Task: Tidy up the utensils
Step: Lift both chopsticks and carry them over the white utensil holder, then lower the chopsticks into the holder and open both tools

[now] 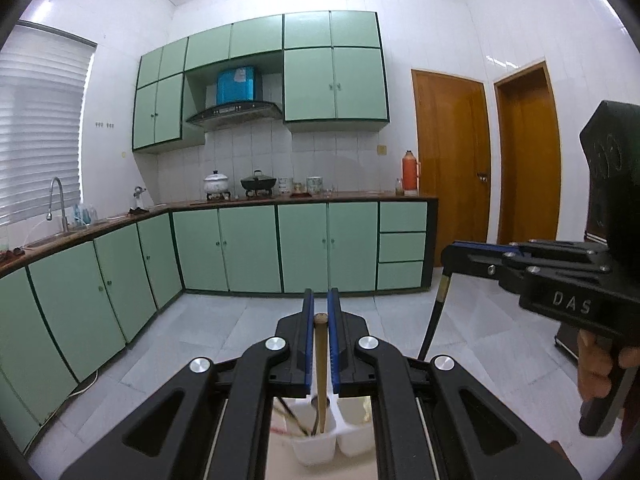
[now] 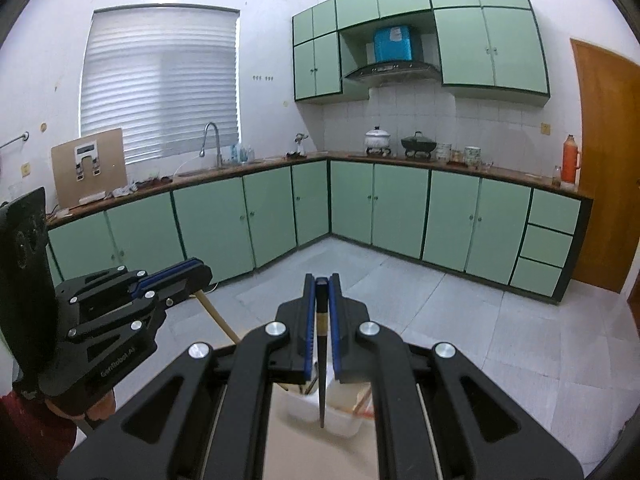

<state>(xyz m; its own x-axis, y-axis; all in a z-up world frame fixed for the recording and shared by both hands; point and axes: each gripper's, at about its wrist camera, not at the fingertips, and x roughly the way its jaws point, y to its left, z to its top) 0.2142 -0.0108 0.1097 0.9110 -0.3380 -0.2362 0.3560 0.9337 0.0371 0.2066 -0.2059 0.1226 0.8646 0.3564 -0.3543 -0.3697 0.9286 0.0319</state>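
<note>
My left gripper [image 1: 320, 304] is shut on a light wooden chopstick [image 1: 321, 368] that hangs down into the left compartment of a white utensil holder [image 1: 316, 446]. My right gripper [image 2: 321, 286] is shut on a black chopstick [image 2: 321, 380] with a tan band; its tip hangs just above the holder [image 2: 340, 420]. The right gripper also shows in the left wrist view [image 1: 452, 254], holding the black chopstick [image 1: 434, 320]. The left gripper shows in the right wrist view [image 2: 200, 270] with the wooden chopstick [image 2: 218, 318]. Other utensils stand in the holder.
The holder stands on a beige surface [image 2: 304, 456] below both grippers. Green kitchen cabinets [image 2: 400, 208] and a tiled floor [image 2: 460, 320] lie ahead. Wooden doors [image 1: 452, 152] are at the right. A hand [image 1: 600, 364] holds the right gripper.
</note>
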